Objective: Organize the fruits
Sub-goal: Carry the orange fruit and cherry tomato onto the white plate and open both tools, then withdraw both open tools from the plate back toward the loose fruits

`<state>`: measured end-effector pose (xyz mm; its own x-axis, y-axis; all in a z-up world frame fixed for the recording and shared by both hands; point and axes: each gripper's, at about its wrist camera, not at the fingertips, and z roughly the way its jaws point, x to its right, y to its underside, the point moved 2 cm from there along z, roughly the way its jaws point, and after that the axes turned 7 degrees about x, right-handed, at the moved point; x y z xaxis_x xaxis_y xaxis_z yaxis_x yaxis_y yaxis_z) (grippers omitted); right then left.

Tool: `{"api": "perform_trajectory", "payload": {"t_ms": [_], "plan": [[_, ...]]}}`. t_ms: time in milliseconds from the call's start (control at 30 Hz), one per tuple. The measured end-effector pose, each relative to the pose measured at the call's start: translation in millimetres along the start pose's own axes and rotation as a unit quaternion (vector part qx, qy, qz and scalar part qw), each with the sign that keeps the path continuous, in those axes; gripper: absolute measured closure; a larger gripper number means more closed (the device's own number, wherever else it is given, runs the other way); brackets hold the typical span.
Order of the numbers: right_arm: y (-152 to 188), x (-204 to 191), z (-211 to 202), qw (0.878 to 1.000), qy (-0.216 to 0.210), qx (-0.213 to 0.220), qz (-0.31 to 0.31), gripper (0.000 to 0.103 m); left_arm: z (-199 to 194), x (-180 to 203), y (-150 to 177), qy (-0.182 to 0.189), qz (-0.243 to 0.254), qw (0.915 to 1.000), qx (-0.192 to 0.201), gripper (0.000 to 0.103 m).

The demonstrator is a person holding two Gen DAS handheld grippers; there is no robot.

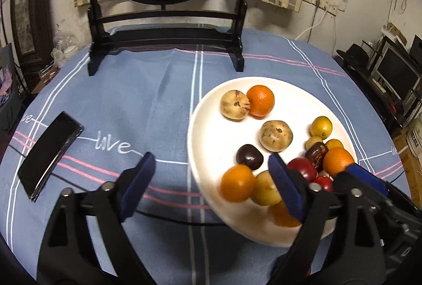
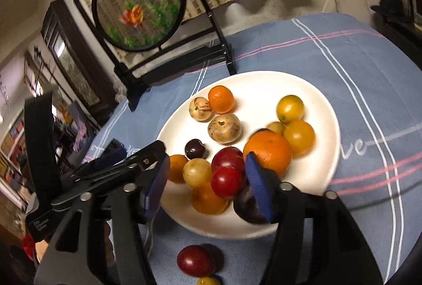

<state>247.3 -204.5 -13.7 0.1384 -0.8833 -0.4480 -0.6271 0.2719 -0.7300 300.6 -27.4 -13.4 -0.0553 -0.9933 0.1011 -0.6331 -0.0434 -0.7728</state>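
A white plate (image 1: pixel 219 132) (image 2: pixel 311 90) on the blue tablecloth holds several fruits: oranges (image 1: pixel 260 100) (image 2: pixel 268 151), tan round fruits (image 1: pixel 276 135) (image 2: pixel 224 128), yellow ones (image 2: pixel 290 109), red ones (image 2: pixel 227 182) and a dark cherry-like one (image 1: pixel 249 157) (image 2: pixel 194 149). My left gripper (image 1: pixel 211 184) is open and empty over the plate's left rim. My right gripper (image 2: pixel 208 179) is open over the plate's near side, with fruits between its fingers but not gripped. A red fruit (image 2: pixel 195 259) and a yellow one (image 2: pixel 208 280) lie on the cloth below the plate.
A black-framed round goldfish screen (image 1: pixel 168 21) (image 2: pixel 139 3) stands at the table's back. A black phone (image 1: pixel 50 153) lies at left on the cloth. A black cable (image 1: pixel 168 217) runs under the left gripper. Shelves and monitors (image 1: pixel 395 71) stand right of the table.
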Motion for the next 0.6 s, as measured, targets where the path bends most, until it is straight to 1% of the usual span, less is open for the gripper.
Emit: {"api": "perform_trajectory", "payload": {"t_ms": [100,233,333,433,600], "plan": [[8,7,-10,1.000,-0.008,-0.007,0.017,0.042,-8,-1,6,0.000,0.000,1.0000,0.001,0.011],[21,18,-30,1.000,0.007,0.006,0.023,0.041,-18,3,17,0.005,0.004,1.0000,-0.002,0.011],[32,18,-31,1.000,0.008,-0.009,0.018,0.041,-26,6,29,0.007,0.008,0.9999,-0.001,0.010],[39,10,-31,1.000,0.013,-0.020,-0.008,0.041,-33,9,40,0.007,0.016,0.9998,0.001,0.010],[40,-8,-38,0.997,0.037,0.000,-0.070,0.041,-40,13,55,0.003,0.040,0.9992,0.002,0.010]]}}
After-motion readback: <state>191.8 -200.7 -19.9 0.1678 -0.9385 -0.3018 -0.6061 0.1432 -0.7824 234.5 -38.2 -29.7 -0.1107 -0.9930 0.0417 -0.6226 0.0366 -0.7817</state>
